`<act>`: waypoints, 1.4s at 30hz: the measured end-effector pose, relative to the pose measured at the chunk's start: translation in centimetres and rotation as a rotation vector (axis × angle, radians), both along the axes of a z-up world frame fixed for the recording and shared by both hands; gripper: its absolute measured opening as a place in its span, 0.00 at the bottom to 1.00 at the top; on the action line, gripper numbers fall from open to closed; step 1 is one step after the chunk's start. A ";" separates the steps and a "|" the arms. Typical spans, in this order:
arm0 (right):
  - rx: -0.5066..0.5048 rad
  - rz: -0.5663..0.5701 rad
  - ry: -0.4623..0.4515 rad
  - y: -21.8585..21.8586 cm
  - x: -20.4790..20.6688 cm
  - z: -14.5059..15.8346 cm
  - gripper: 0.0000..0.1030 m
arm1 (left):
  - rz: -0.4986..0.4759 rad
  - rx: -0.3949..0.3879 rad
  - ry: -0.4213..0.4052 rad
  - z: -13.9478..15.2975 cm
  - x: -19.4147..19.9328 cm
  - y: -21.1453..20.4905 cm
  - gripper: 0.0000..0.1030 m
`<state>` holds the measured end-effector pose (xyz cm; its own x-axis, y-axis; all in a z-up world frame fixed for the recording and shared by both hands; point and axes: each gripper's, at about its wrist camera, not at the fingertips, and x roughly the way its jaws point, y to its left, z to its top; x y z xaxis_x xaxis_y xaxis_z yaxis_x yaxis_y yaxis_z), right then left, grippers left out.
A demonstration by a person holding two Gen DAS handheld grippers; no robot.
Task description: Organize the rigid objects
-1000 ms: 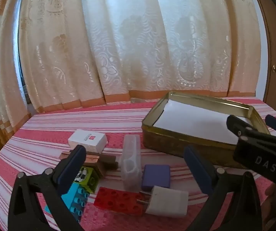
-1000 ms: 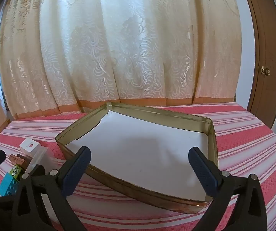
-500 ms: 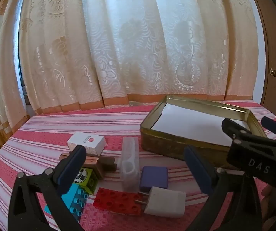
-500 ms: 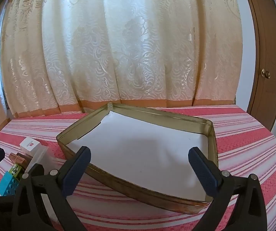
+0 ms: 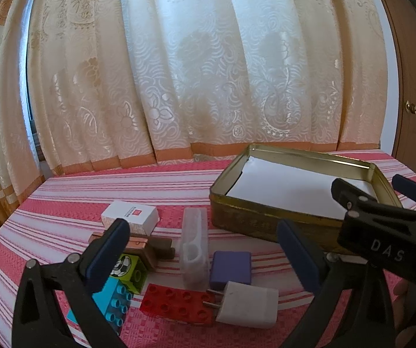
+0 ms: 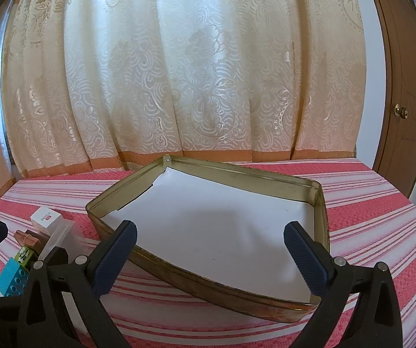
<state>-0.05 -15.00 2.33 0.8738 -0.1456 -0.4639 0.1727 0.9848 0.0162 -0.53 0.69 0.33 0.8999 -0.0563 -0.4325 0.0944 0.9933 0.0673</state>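
My left gripper (image 5: 205,258) is open and empty above a cluster of small objects: a white charger (image 5: 247,304), a red brick plate (image 5: 176,304), a purple block (image 5: 230,266), a clear plastic case (image 5: 194,246), a blue brick (image 5: 112,298), a green brick (image 5: 129,269), a brown piece (image 5: 149,246) and a white box (image 5: 131,216). The gold tin (image 5: 254,223) with white paper inside stands to the right. My right gripper (image 6: 210,258) is open and empty over the tin's (image 6: 178,272) near rim.
The red-and-white striped tablecloth (image 5: 97,191) covers the table. Cream curtains (image 6: 178,72) hang behind it. A wooden door (image 6: 402,87) stands at the right. The right gripper's body (image 5: 382,232) shows in the left wrist view beside the tin.
Both grippers have lifted and drawn back slightly, so the objects and tin sit a little lower and farther. Nothing was grasped or moved.
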 end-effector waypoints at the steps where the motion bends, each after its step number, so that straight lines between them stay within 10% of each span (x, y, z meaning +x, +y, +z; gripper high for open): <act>1: 0.000 0.001 0.002 0.0 0.0 0.0 0.99 | 0.000 0.000 0.000 0.0 0.0 0.0 1.00; 42: 0.011 0.026 -0.006 0.3 -0.1 0.0 0.99 | 0.027 -0.019 0.010 0.0 0.0 0.7 1.00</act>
